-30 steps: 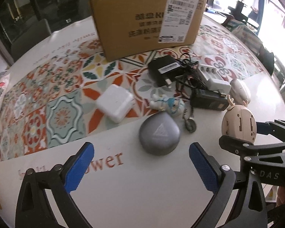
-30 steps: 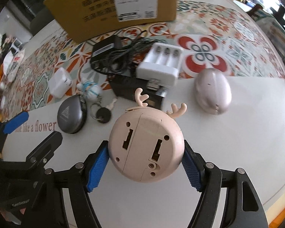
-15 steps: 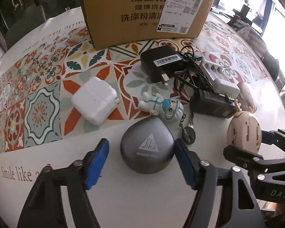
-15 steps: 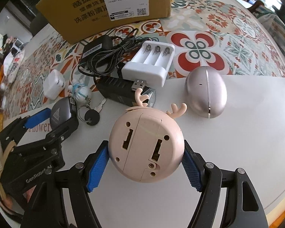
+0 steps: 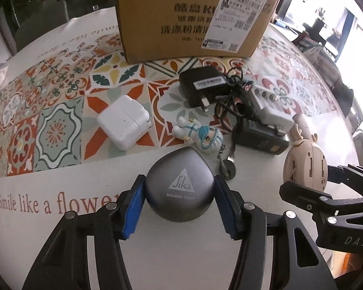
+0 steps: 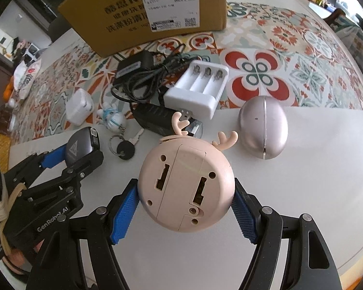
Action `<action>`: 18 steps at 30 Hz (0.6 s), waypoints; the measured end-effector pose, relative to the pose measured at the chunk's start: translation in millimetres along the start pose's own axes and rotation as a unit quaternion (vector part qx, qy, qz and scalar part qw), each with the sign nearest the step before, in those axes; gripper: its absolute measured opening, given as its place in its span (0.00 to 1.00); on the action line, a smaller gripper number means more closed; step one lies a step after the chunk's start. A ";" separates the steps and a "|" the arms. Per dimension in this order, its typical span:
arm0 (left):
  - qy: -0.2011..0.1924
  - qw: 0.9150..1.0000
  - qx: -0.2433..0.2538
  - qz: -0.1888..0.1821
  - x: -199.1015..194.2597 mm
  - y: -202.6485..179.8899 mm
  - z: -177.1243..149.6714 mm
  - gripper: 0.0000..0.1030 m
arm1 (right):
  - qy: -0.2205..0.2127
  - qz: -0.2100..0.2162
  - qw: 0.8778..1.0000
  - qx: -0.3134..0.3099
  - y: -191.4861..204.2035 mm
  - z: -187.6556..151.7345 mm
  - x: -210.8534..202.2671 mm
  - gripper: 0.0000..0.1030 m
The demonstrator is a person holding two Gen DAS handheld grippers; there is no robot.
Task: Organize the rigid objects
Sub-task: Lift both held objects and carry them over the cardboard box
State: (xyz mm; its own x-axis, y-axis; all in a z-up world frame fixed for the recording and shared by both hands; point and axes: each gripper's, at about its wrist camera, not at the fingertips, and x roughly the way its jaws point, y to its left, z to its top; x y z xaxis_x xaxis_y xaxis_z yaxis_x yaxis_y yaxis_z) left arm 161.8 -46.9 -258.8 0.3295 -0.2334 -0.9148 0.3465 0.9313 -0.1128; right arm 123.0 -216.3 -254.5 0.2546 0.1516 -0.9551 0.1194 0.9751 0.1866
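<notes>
- My left gripper (image 5: 180, 206): fingers pinching the grey Sika case (image 5: 180, 187), which sits between the pads on the bench (image 5: 60, 217).
- My right gripper (image 6: 185, 211): fingers clamped on the pink antlered gadget (image 6: 185, 186).
- Beyond the fingertips: cardboard box (image 5: 193, 17).

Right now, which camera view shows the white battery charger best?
The right wrist view shows the battery charger best: its whole body, three slots and springs are clear. In the left wrist view the same battery charger is small, seen from an oblique angle, and partly hidden behind the black cable.
</notes>
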 end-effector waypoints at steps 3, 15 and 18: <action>-0.011 1.000 -0.006 0.004 -14.1 -1.5 3.6 0.54 | -0.009 0.003 1.000 -0.008 0.7 3.1 -10.9 0.71; -0.086 0.996 -0.023 0.022 -78.0 -12.3 34.9 0.54 | -0.079 0.021 0.996 -0.046 7.5 32.1 -70.5 0.71; -0.108 0.994 -0.021 0.030 -94.4 -16.0 43.7 0.54 | -0.100 0.027 0.993 -0.052 7.7 40.8 -87.5 0.71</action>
State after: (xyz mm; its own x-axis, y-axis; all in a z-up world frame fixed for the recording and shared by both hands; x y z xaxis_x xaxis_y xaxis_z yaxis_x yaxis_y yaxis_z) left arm 163.5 -52.0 -153.7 0.5303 -0.2268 -0.8170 0.2842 0.9554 -0.0807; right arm 140.7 -228.6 -160.1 0.4448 0.1791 -0.8775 0.0039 0.9794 0.2018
